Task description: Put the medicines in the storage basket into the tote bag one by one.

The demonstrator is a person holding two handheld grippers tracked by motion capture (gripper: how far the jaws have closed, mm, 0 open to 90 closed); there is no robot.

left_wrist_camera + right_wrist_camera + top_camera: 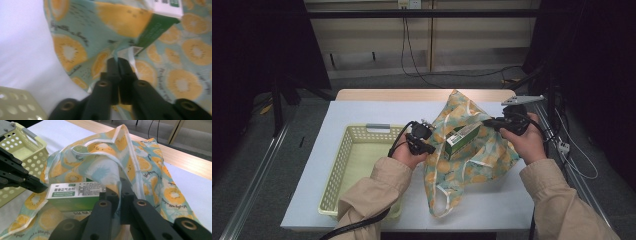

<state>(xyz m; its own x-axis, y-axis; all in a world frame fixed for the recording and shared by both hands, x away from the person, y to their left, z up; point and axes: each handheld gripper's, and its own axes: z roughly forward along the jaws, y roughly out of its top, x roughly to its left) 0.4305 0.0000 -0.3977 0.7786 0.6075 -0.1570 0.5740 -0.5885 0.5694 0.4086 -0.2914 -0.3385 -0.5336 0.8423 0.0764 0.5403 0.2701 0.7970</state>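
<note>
A cloth bag (472, 162) printed with orange fruit slices lies on the white table (362, 112), held up at two sides. A green and white box (462, 140) sits in its open mouth. My left gripper (431, 148) is at the bag's left side; in the left gripper view its jaws (118, 61) are shut on the bag's hem (75, 50), just below the box (155, 27). My right gripper (487, 121) is at the right side, and its jaws (121, 186) are shut on a raised fold of the bag (150, 170) beside the box (75, 195).
A pale yellow perforated basket (337, 170) stands left of the bag, close behind my left hand. The basket (25, 147) and my left gripper (37, 186) appear at the left of the right gripper view. Cables hang beyond the table's far edge.
</note>
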